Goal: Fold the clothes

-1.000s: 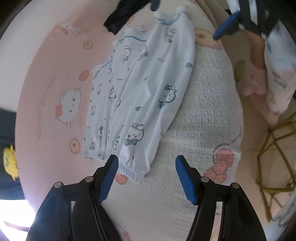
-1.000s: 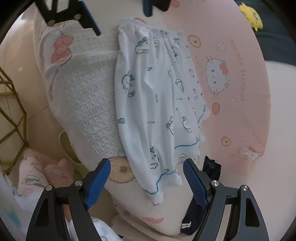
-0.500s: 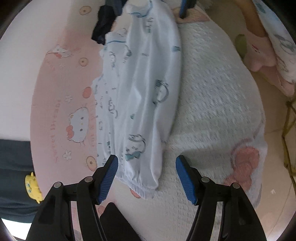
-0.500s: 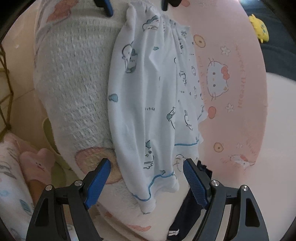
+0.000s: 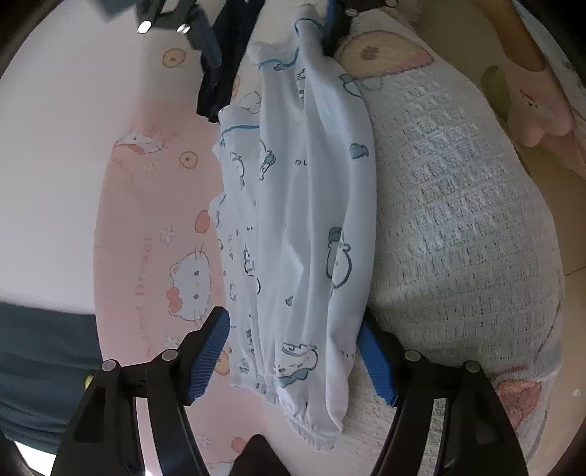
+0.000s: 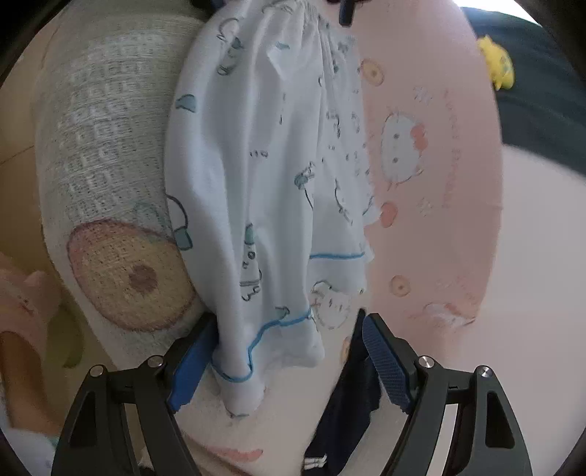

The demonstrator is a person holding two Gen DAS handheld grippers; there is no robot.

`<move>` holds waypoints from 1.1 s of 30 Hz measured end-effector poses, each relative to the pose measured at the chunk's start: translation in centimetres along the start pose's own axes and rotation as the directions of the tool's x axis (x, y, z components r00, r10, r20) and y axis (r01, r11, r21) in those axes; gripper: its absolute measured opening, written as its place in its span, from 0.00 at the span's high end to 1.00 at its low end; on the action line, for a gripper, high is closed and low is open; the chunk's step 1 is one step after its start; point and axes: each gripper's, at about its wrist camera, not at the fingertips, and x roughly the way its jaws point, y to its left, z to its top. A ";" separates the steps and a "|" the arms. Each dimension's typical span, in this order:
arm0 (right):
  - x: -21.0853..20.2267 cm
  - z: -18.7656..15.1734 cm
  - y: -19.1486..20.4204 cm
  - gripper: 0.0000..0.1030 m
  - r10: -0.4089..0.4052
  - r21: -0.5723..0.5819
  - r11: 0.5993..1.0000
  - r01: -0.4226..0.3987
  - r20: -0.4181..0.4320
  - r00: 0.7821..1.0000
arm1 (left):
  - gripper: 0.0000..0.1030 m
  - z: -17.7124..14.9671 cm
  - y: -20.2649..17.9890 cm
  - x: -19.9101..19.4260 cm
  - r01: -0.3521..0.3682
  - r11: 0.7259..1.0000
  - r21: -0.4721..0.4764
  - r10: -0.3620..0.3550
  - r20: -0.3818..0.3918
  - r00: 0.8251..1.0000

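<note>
Left wrist view, item one: my left tongs stood open, jaws having just widened, the elastic-waisted end of the white printed trousers lying between the blue pads without either pad pressing on it. I logged the trousers as laid lengthwise along the seam where a pink cartoon-cat sheet meets a white waffle-weave blanket. At the far end, the right tongs showed at the top edge, beside a dark navy garment. A pink plush toy sat off to the right.

Right wrist view, item two: my right tongs were also open, the blue-trimmed cuff end of the trousers between the fingers; the cloth lay against the left-hand pad, though I could not tell any squeeze. The navy garment lay just beneath the right-hand finger. The blanket carried a round tan print; the sheet spread right, with a yellow toy at the far corner
</note>
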 end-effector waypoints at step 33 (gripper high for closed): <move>1.8 0.2 -10.0 0.96 0.408 0.441 0.811 -0.385 0.045 0.912 | 0.98 -4.5 11.9 6.2 0.461 0.335 -0.822 -0.629 0.169 0.759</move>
